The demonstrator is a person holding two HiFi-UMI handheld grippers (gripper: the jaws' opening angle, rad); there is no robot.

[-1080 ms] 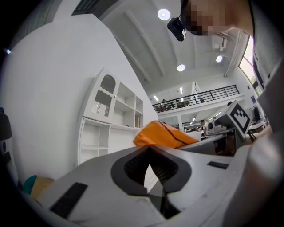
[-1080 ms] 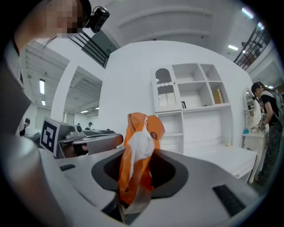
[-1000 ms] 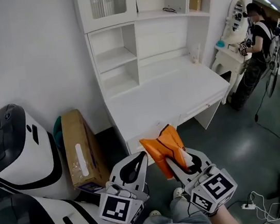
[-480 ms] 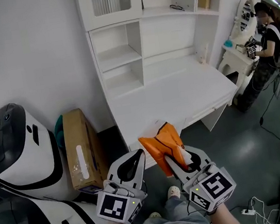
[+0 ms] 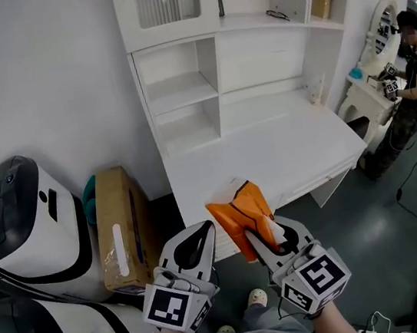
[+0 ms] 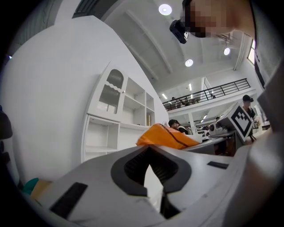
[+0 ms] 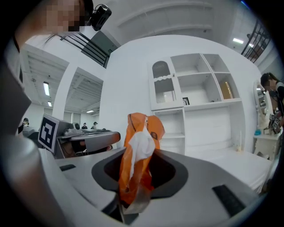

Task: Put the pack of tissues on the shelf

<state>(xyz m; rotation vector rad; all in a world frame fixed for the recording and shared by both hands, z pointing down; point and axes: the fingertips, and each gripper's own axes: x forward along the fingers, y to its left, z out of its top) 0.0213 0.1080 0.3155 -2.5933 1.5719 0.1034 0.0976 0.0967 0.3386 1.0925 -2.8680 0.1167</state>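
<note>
Clamping the crinkly orange pack of tissues (image 5: 238, 211) with my right gripper (image 5: 263, 231), I hold my left gripper (image 5: 202, 230) with its rounded jaws closed, empty.

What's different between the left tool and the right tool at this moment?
The right tool is clamped on an orange pack of tissues; the left tool holds nothing. The right tool's jaws stand apart around the pack; the left tool's jaws are together. Both are white and point toward the desk.
</note>
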